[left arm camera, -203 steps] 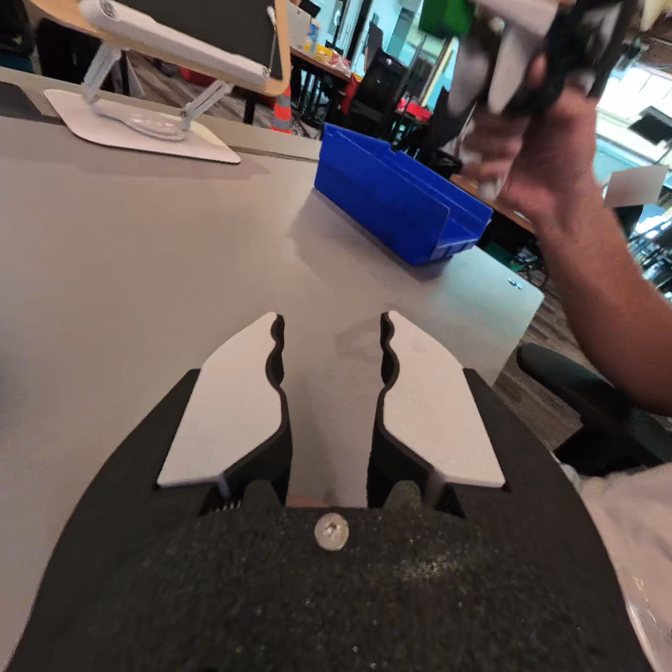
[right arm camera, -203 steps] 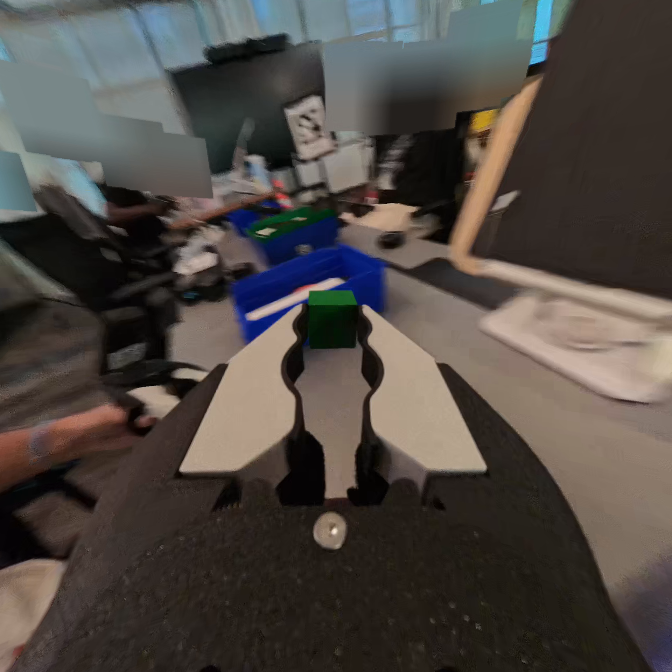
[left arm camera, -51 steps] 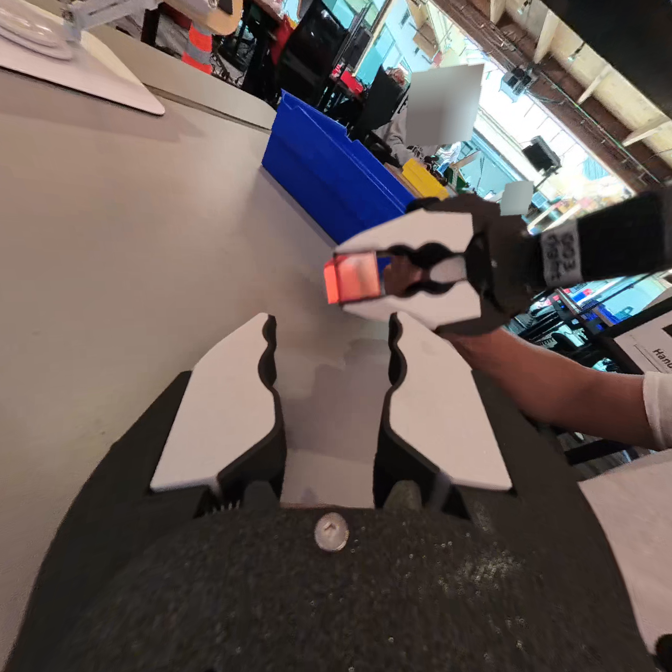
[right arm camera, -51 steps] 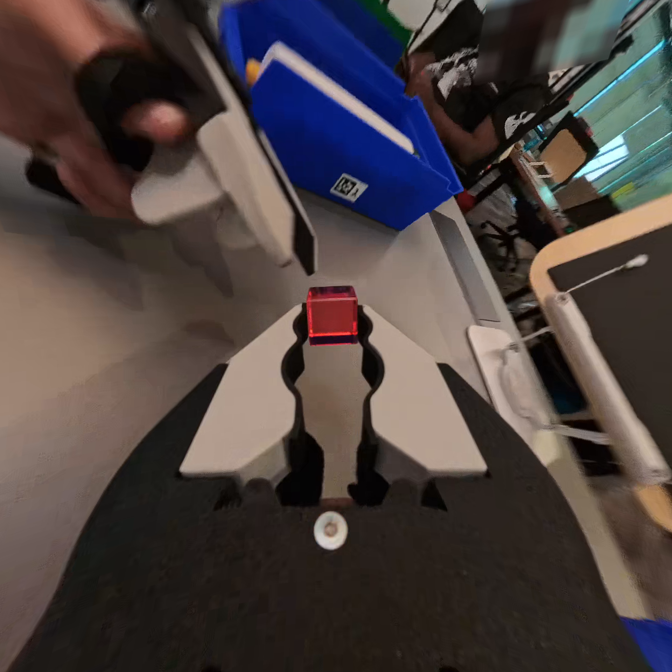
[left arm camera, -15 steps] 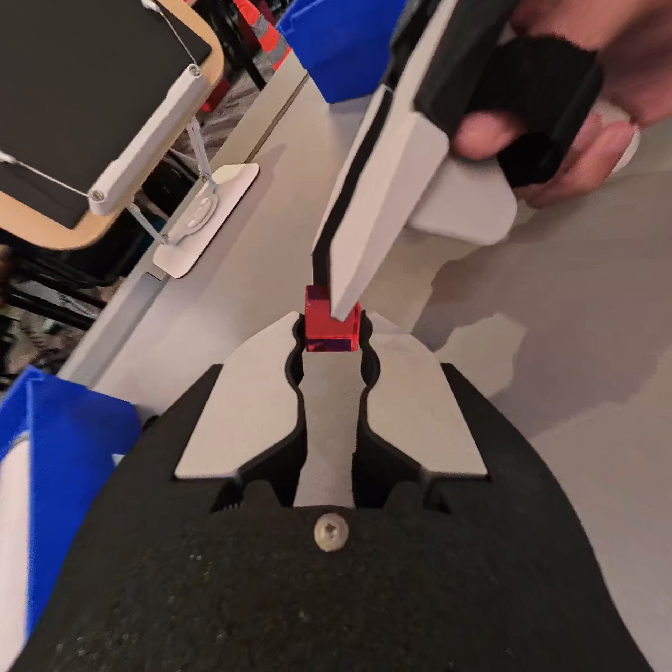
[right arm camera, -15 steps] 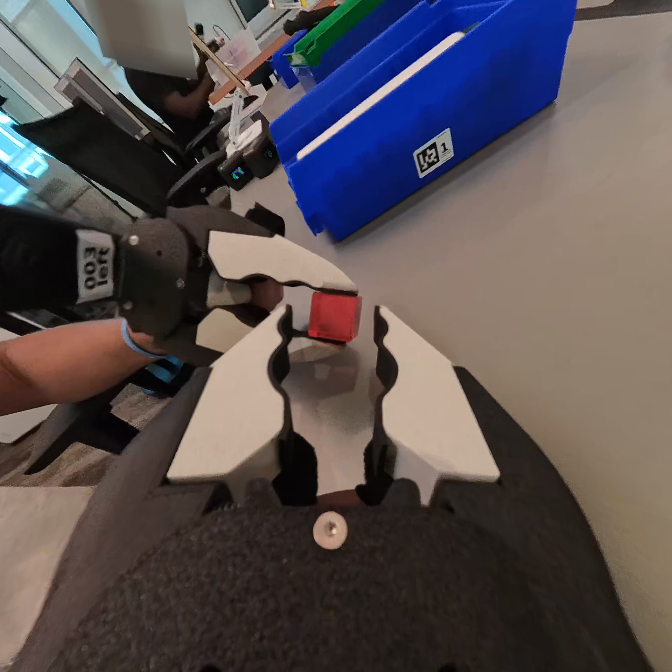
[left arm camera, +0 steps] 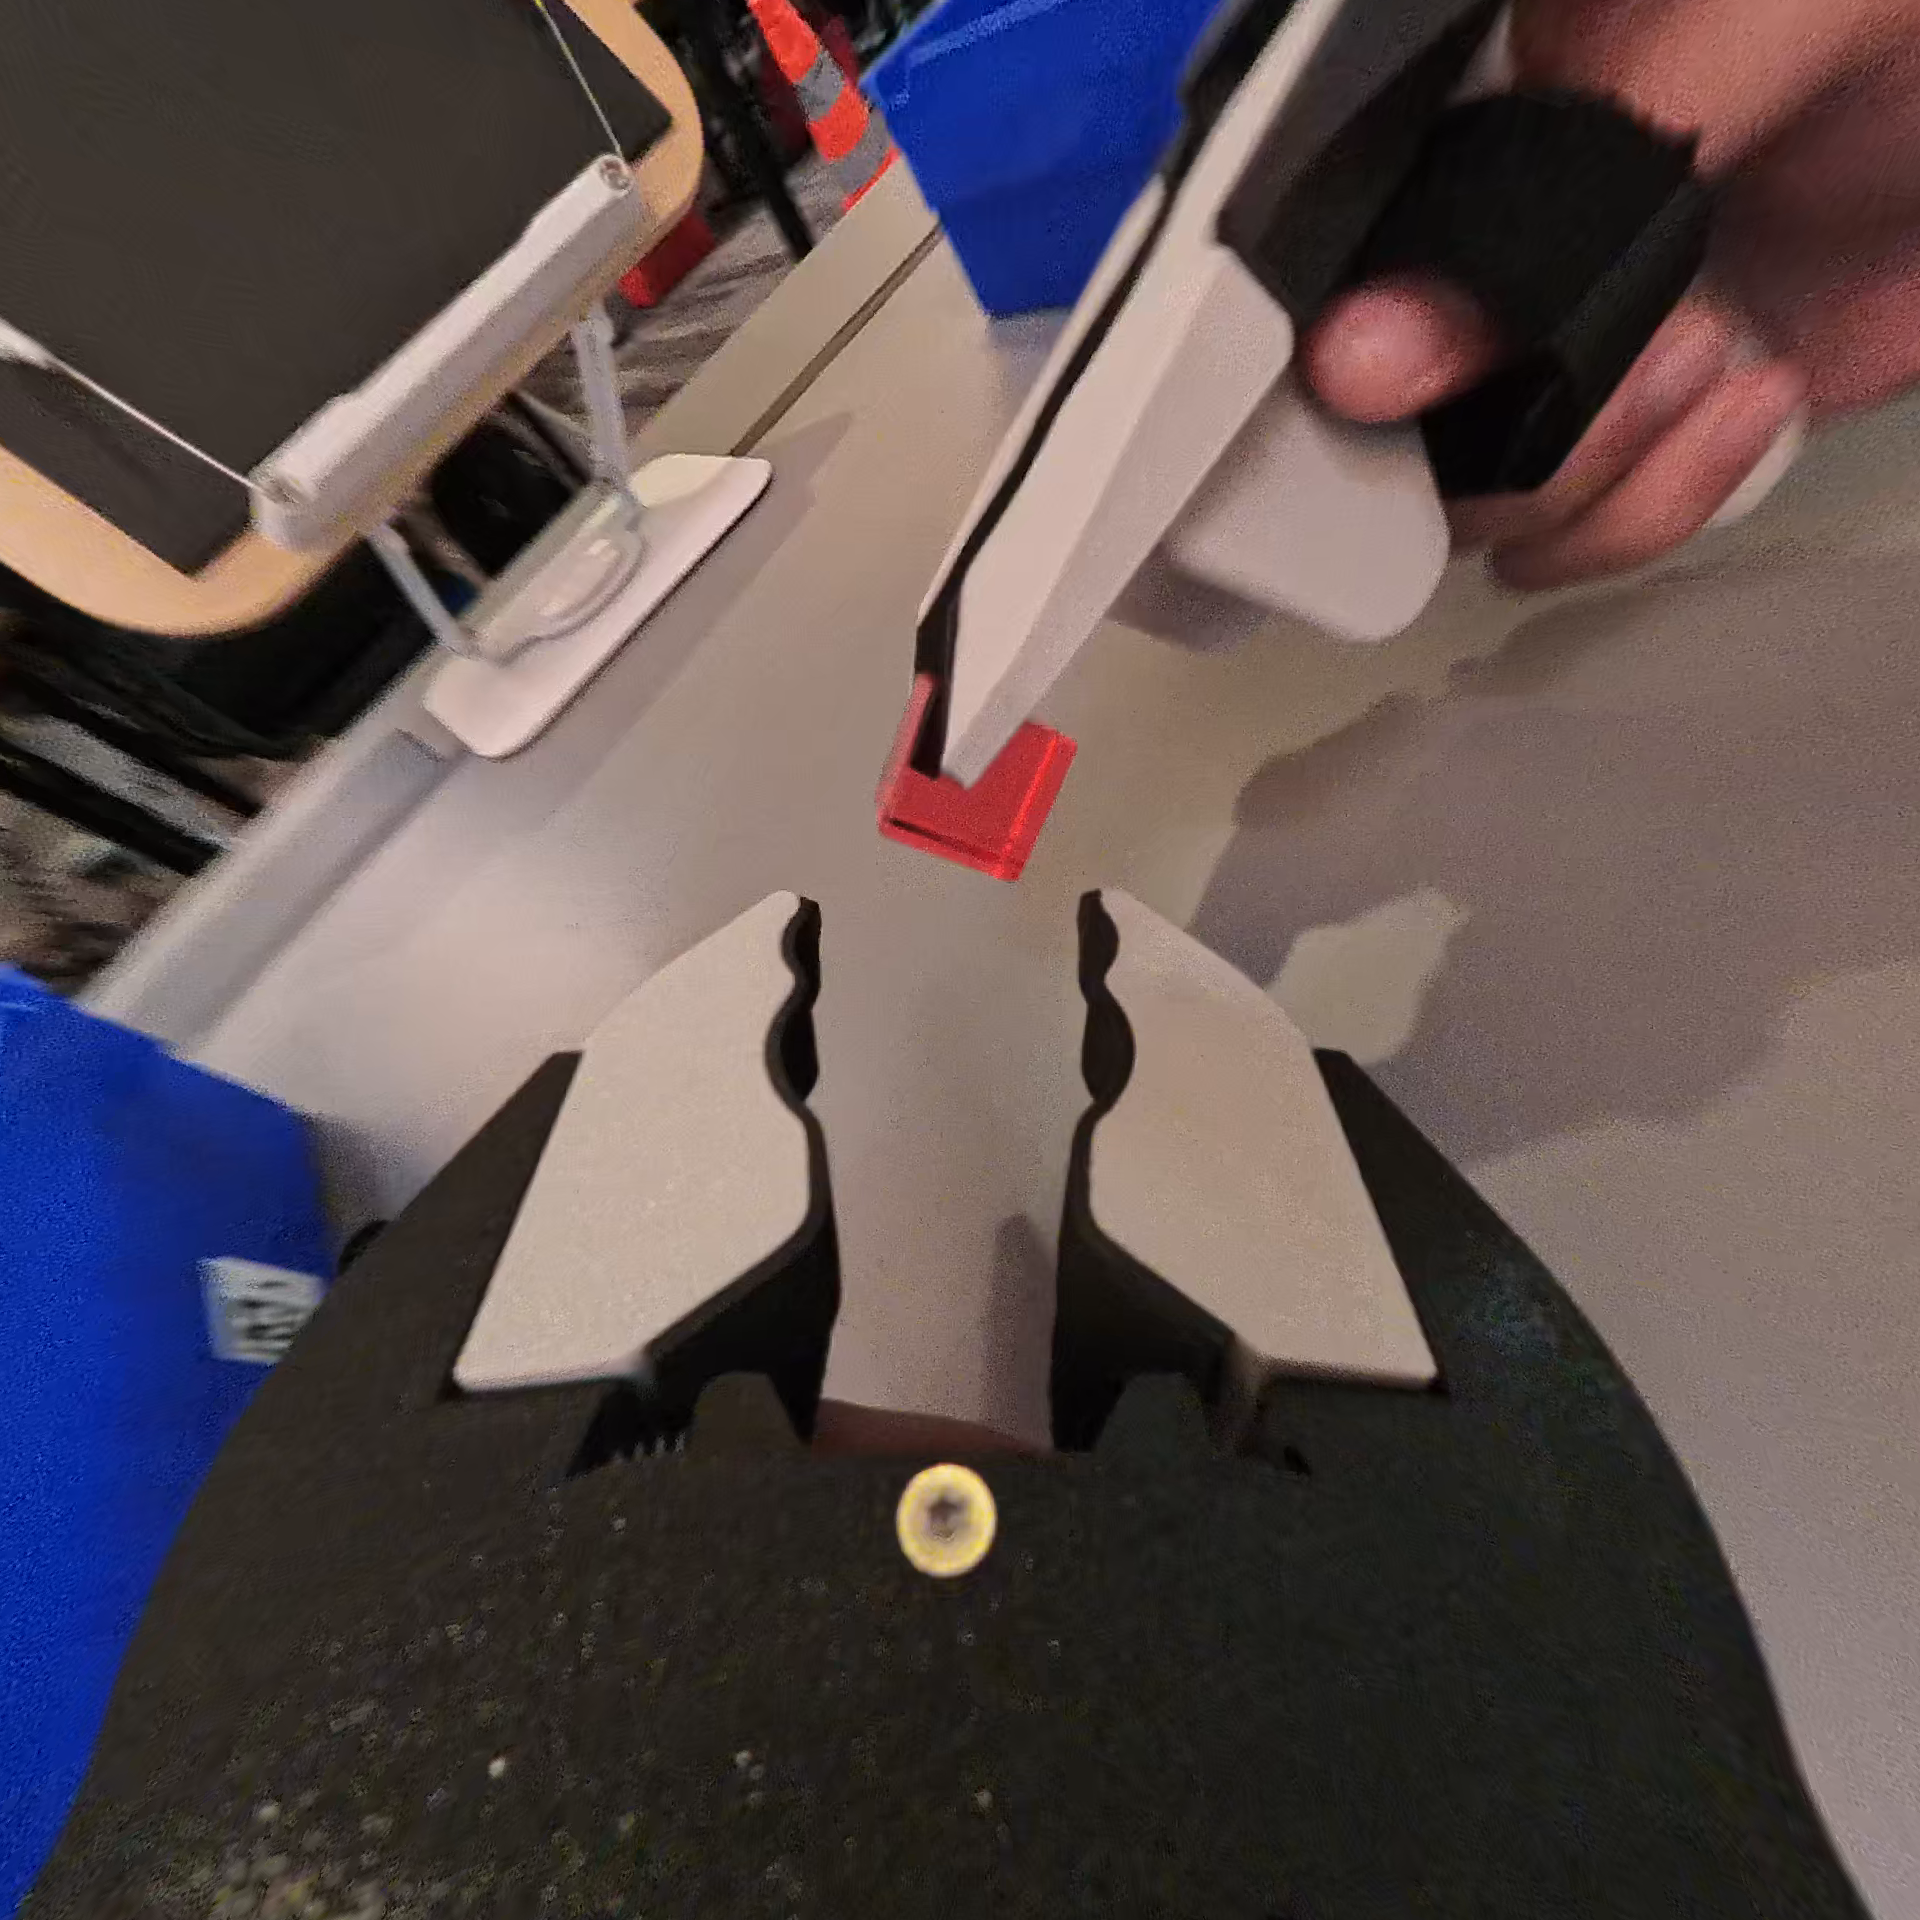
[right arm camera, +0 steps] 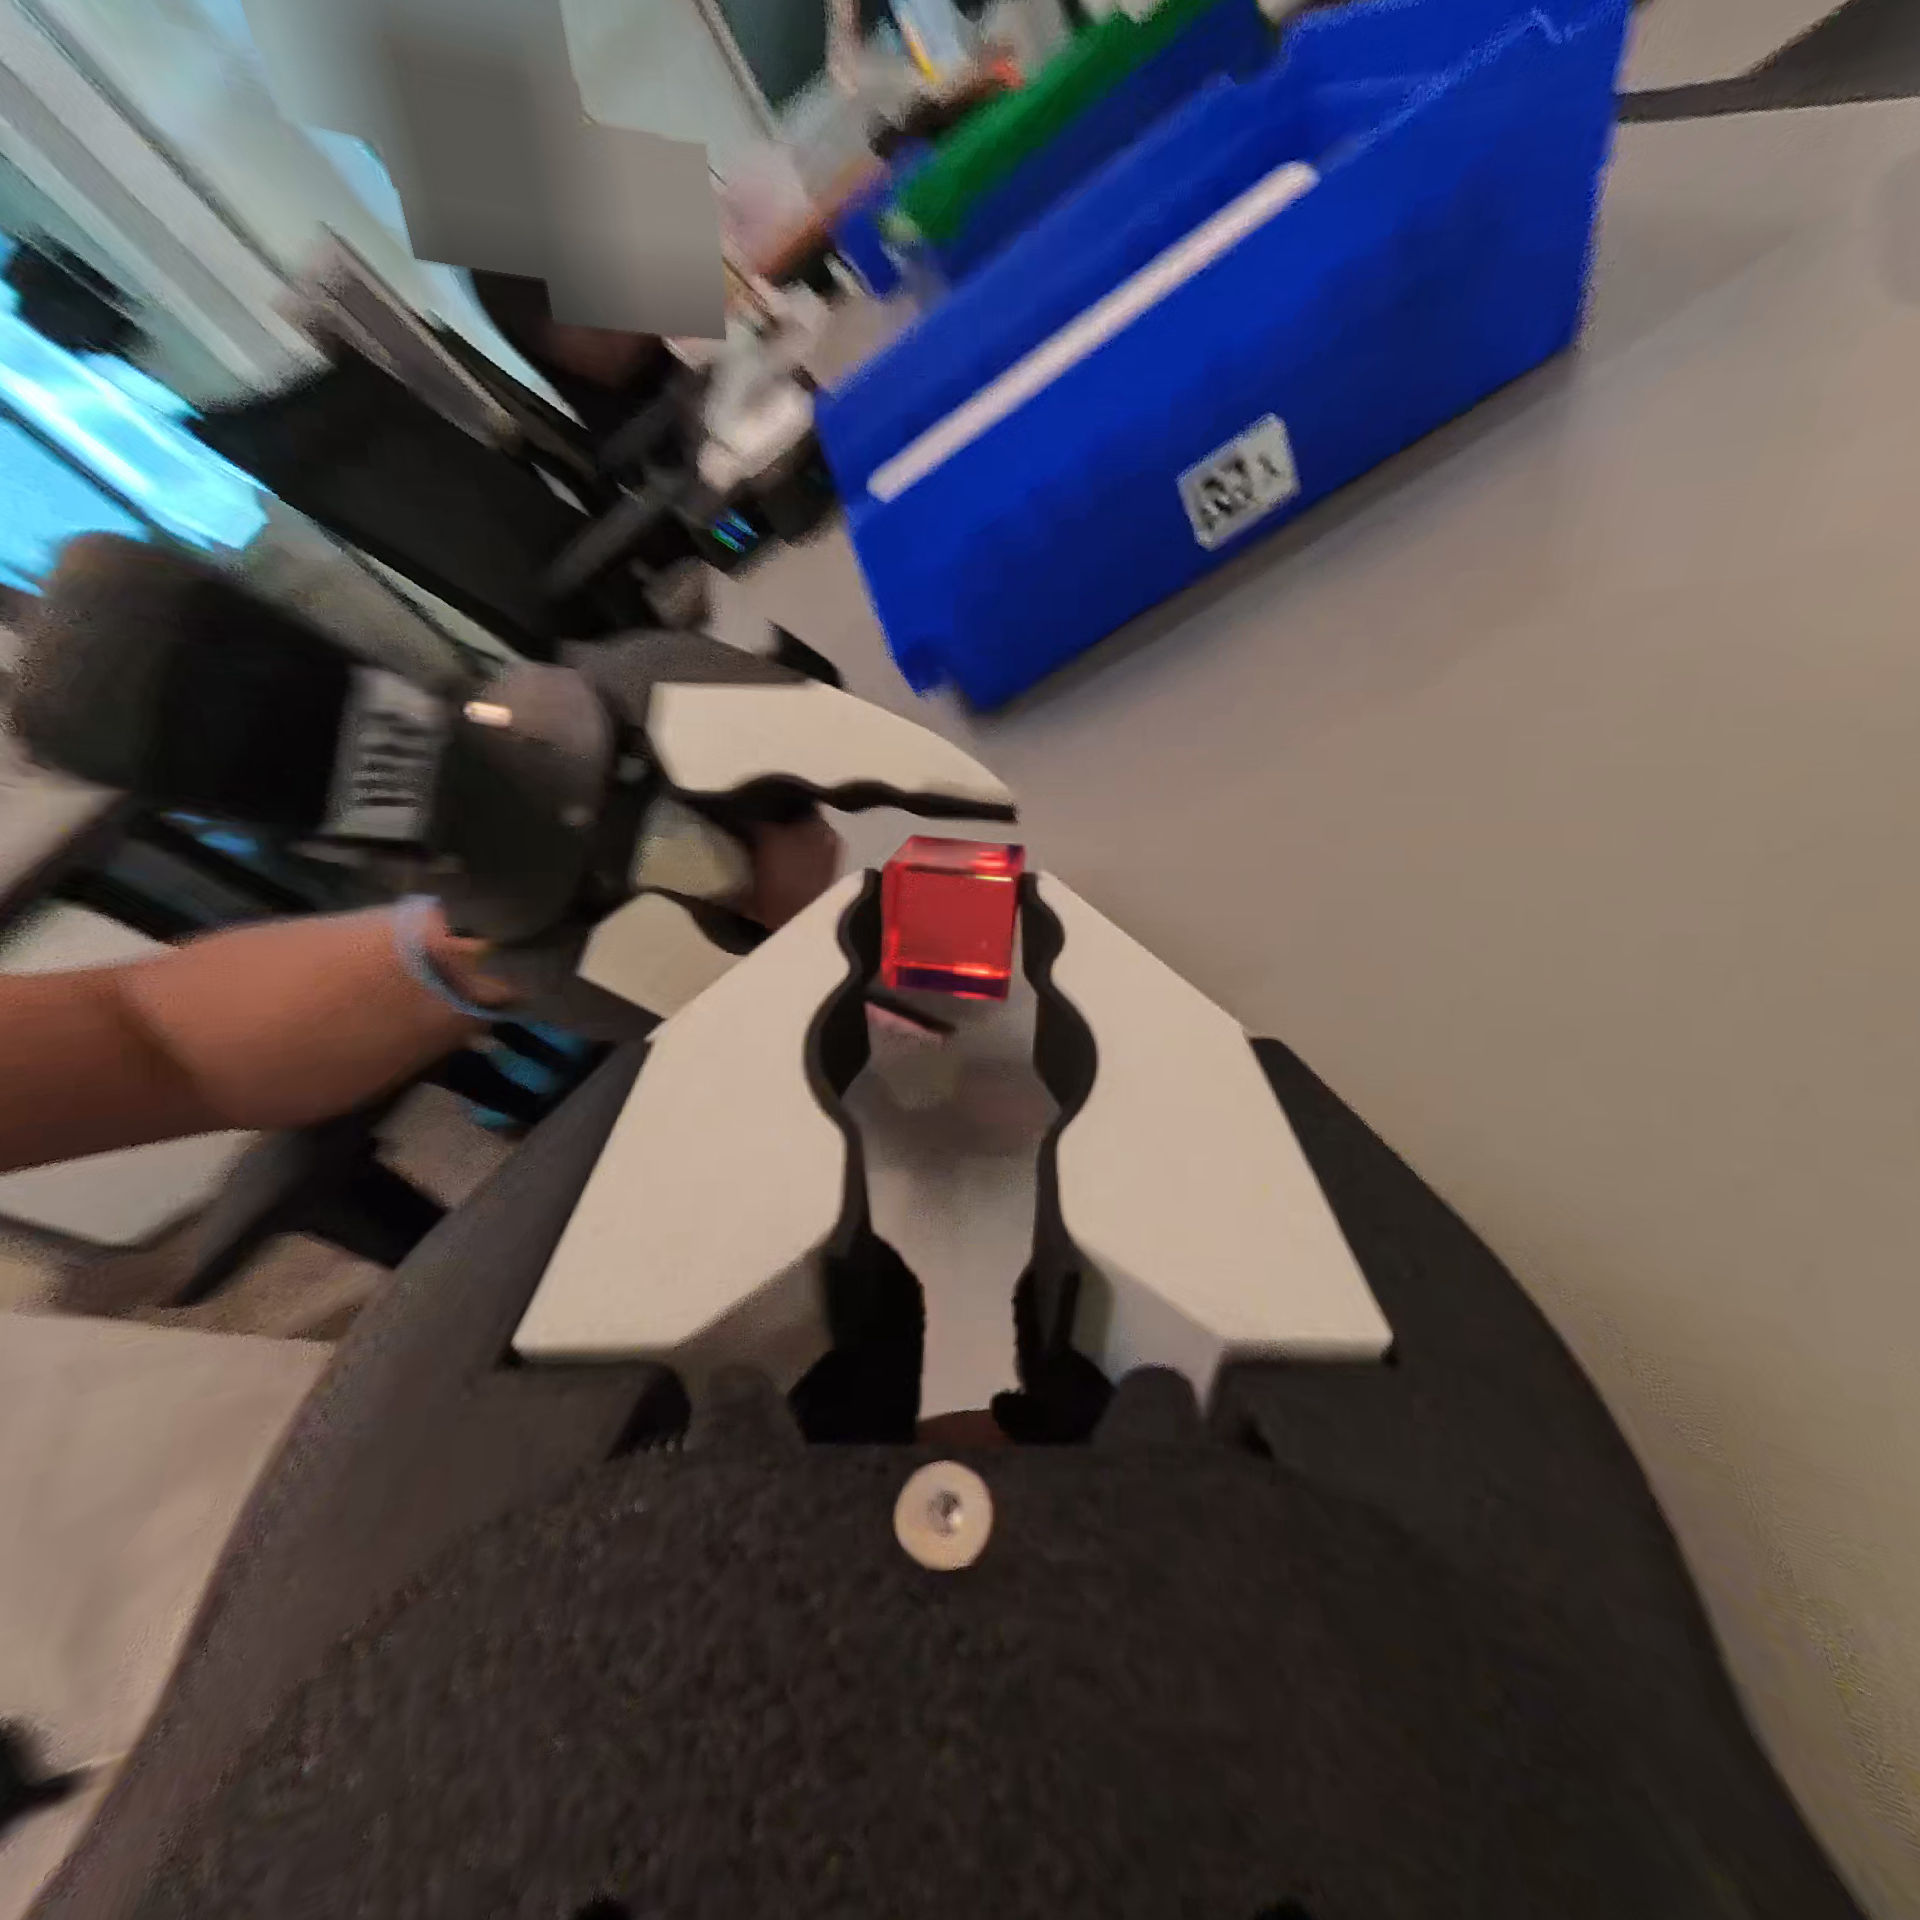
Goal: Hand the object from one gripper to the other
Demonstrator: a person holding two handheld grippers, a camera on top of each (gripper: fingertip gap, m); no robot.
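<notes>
A red cube [right arm camera: 948, 925] is pinched between the tips of my right gripper [right arm camera: 948, 894], which is shut on it above the grey table [right arm camera: 1507, 935]. In the left wrist view the cube [left arm camera: 997, 810] hangs from the right gripper's fingers [left arm camera: 1081, 520], which come down from the upper right. My left gripper [left arm camera: 940, 914] is open and empty, its tips just short of the cube and a little below it. In the right wrist view the left gripper's fingers [right arm camera: 810, 748] stand apart just left of the cube.
A blue bin [right arm camera: 1195, 416] with a tag stands on the table beyond the cube. Another blue bin [left arm camera: 104, 1299] is at my left. A black board on a white stand [left arm camera: 603, 613] sits at the table edge. A hand [left arm camera: 1714, 312] holds the right gripper.
Half a second ago my left gripper was shut on the cube with the right jaws open around it. Now the right gripper is shut on it, and the left has opened and drawn back.
</notes>
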